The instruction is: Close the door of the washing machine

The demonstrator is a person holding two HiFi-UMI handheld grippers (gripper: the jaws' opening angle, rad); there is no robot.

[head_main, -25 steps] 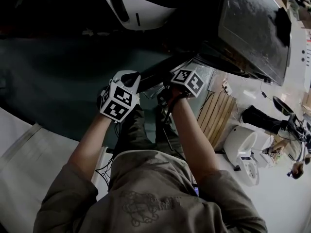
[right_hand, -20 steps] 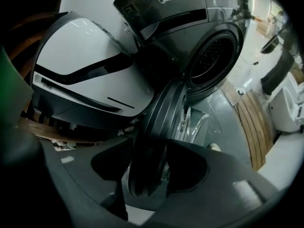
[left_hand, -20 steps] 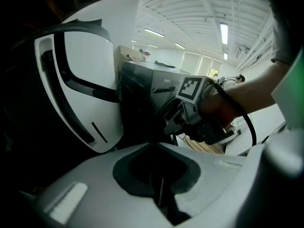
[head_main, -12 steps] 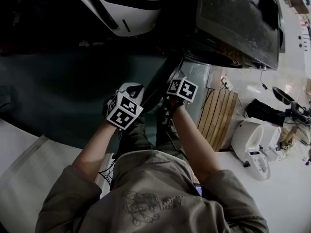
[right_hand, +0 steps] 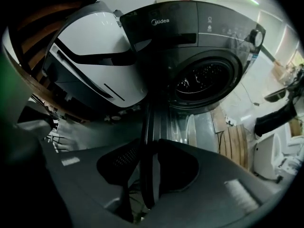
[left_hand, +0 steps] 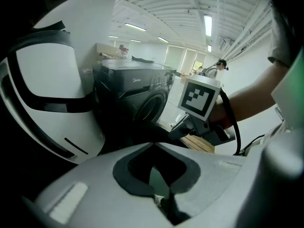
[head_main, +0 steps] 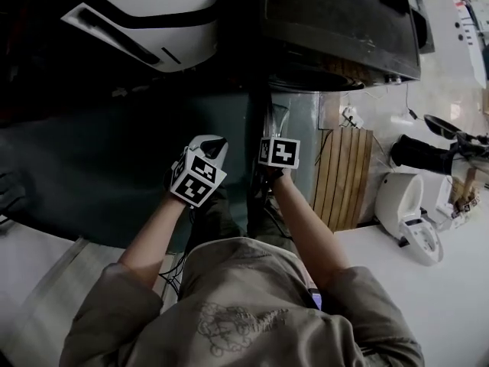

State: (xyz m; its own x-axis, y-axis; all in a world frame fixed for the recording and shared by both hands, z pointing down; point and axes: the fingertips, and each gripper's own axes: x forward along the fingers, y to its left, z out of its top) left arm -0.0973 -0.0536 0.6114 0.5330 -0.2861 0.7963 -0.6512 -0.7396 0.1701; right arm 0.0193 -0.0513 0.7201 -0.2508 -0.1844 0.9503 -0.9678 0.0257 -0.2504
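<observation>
Head view gives me a dark green floor under both grippers. It turns pale on the right, where a wooden pallet lies beside the washer's base. Left gripper view shows a big hall with a white ribbed ceiling and strip lights; a person stands far off. A white unit with a black stripe sits just left of the washer, which is dark grey.

Its drum is open to me: dark, with a few glints inside, contents I cannot make out. The front panel reads "Midea"; the icons further right are too small to read.

The door stands swung out towards me, edge-on, at the left of the drum opening. My right gripper has its jaws clamped on that near edge, one pad on each face. My left gripper hangs just left of the right one, jaws closed together and holding nothing; only green floor shows through the slit.
</observation>
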